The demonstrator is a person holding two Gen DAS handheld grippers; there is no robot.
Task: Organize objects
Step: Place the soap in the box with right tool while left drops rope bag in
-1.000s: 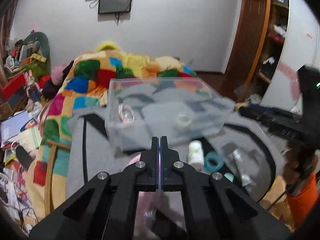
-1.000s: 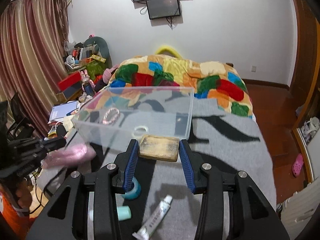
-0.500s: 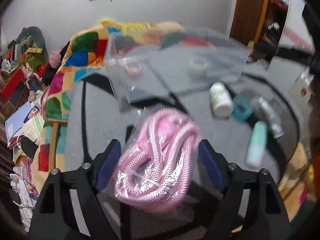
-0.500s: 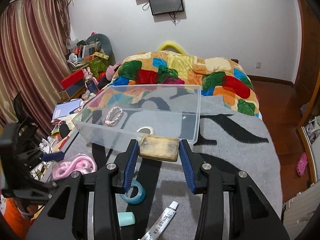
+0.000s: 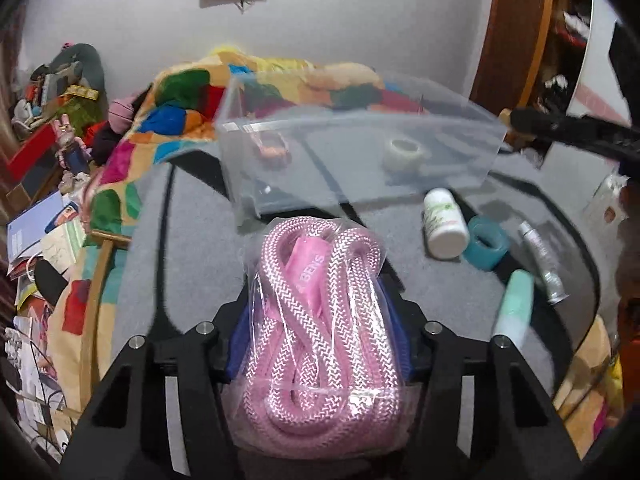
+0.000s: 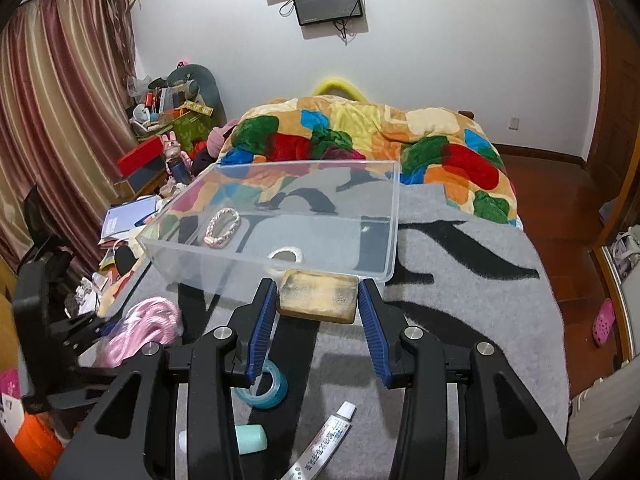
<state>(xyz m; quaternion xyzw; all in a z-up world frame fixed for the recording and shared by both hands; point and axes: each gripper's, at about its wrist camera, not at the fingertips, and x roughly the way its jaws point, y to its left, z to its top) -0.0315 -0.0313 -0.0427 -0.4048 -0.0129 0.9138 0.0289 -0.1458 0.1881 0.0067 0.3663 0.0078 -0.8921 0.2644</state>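
The left gripper (image 5: 320, 312) is pinching a bag of coiled pink rope (image 5: 320, 328), its blue pads pressed against both sides of the clear wrapper, just in front of the clear plastic bin (image 5: 352, 160) that sits on the grey and black blanket (image 6: 460, 288). The right gripper (image 6: 318, 312) clamps a worn tan sponge block (image 6: 318, 298) between its blue pads, held right at the bin's near wall. Inside the bin lie a pink braided bracelet (image 6: 222, 227) toward its left side and a white tape roll (image 6: 285, 255) nearer the front wall. Outside the bin, on the blanket near its front right corner as seen from the left wrist, a white bottle with a green label (image 5: 443, 222) lies on its side, touching a teal tape roll (image 5: 486, 243); beside that roll lie a silver tube (image 5: 542, 264) and a mint-green tube (image 5: 514, 306). From the right wrist, the teal roll, a white printed tube and the mint cap show beneath the right gripper. Behind the bin a colourful patchwork quilt (image 6: 360, 140) covers the bed.
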